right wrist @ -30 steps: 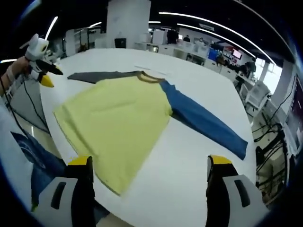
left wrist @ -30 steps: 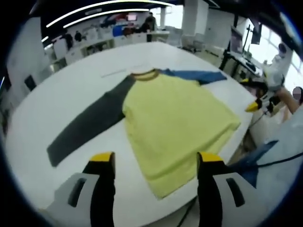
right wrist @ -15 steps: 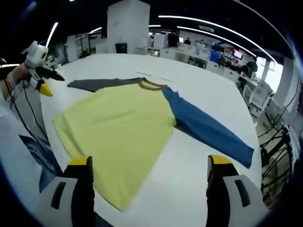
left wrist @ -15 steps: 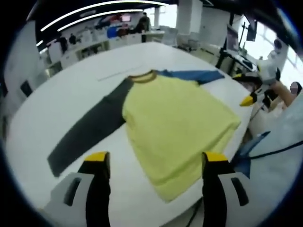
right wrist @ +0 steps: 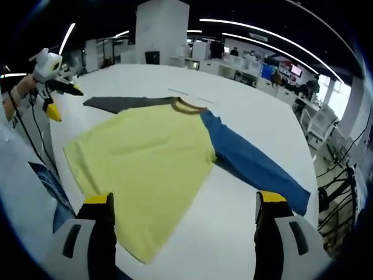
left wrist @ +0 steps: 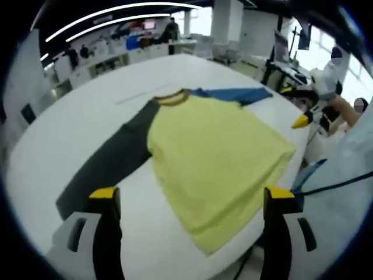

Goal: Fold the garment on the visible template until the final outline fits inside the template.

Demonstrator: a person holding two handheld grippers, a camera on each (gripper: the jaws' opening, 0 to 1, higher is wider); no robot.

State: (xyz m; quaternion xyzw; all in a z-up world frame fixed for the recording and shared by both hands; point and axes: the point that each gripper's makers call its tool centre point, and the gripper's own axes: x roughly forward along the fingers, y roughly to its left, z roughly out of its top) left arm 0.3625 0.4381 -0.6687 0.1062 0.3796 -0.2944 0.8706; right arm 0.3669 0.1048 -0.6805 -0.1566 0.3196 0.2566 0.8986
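Since the earlier frames both cameras have shifted a little and the left gripper's jaws now stand wider apart at the bottom of its view; the shirt itself lies as it did. In the left gripper view the shirt lies flat on the white surface. Its dark sleeve runs to the lower left of the frame, its yellow body fills the centre, and its blue sleeve reaches toward the upper right. The right gripper shows at the right edge of that view, held in the air beside the surface.

In the right gripper view the left gripper hangs at the upper left. The shirt sits in the centre, and the blue sleeve stretches to the lower right. The right gripper's own jaws are spread and hold nothing. Both grippers are well apart from the cloth. A thin pale line lies on the surface just beyond the collar; whether it belongs to the template cannot be told.

No fold has begun. The yellow hem lies at the near edge of the surface, so a careless pull on it could drag the shirt over the edge. A shallow pinch on a sleeve could slip and leave the fold crooked, so the outline spills past the template.
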